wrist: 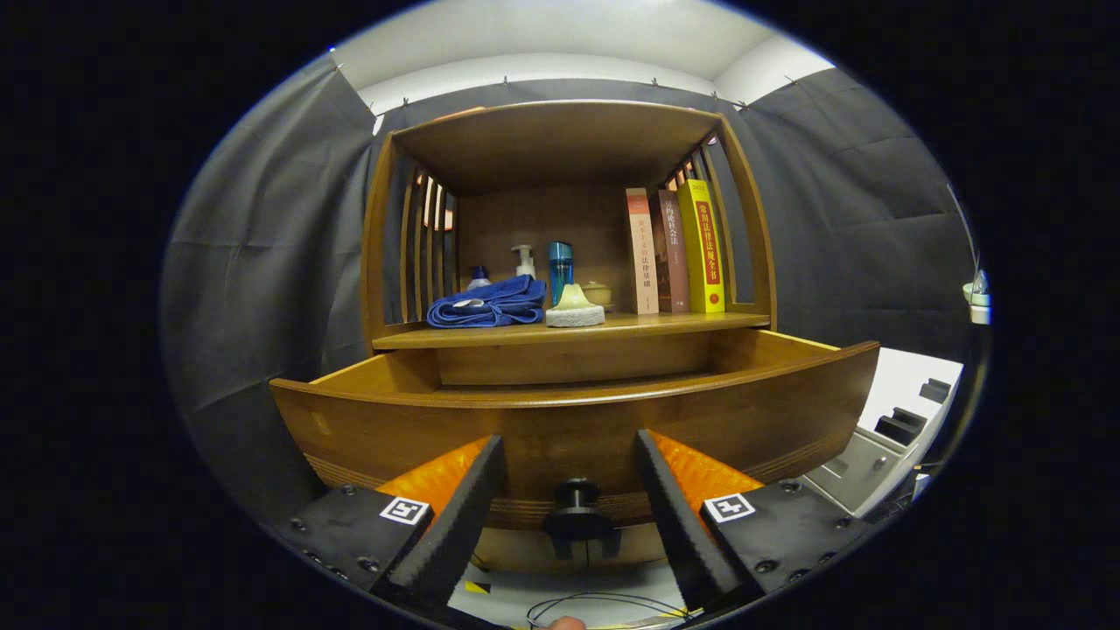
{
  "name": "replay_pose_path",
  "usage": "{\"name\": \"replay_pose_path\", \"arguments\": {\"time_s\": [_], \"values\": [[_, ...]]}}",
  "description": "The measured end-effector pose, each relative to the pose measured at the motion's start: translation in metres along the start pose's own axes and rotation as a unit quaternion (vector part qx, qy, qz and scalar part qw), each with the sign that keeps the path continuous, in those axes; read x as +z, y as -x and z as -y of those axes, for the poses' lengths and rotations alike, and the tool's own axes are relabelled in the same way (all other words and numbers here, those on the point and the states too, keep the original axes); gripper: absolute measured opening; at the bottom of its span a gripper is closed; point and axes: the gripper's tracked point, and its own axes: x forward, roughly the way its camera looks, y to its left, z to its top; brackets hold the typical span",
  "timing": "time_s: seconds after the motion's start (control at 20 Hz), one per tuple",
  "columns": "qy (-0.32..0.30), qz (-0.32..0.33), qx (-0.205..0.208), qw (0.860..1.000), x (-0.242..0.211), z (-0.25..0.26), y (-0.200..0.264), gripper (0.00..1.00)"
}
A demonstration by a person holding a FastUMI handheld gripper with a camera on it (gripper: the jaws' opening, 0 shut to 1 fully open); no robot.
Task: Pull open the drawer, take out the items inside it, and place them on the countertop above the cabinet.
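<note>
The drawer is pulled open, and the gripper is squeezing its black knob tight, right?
Not quite. In the gripper view the drawer is pulled open, but the gripper is open: its fingers stand apart on either side of the black knob, not pressing it.

The drawer (577, 420) stands pulled out, yet its tall front panel hides whatever lies inside. On the countertop (665, 325), a folded blue towel (487, 308) covers most of a small bottle (478, 278) behind it, and a sponge (575, 311) screens a little jar (598, 291).
</note>
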Motion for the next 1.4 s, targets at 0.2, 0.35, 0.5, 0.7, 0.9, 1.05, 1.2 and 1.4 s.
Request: {"name": "replay_pose_path", "arguments": {"time_s": [0.2, 0.35, 0.5, 0.7, 0.9, 1.05, 1.2, 1.4], "values": [[0.003, -0.011, -0.003, 1.000, -0.002, 0.000, -0.010, 0.98], [0.004, -0.021, -0.002, 1.000, -0.002, -0.002, -0.025, 0.98], [0.002, -0.013, 0.002, 1.000, 0.006, -0.001, -0.042, 0.99], [0.002, -0.022, 0.001, 1.000, 0.000, 0.001, -0.066, 0.98], [0.013, -0.030, 0.001, 0.999, -0.003, -0.001, -0.091, 0.99], [0.034, -0.037, 0.001, 0.999, -0.008, -0.002, -0.108, 0.99], [0.059, -0.053, 0.001, 0.997, -0.019, -0.003, -0.122, 0.99], [0.068, -0.086, -0.003, 0.994, -0.041, -0.004, -0.142, 0.99]]}}
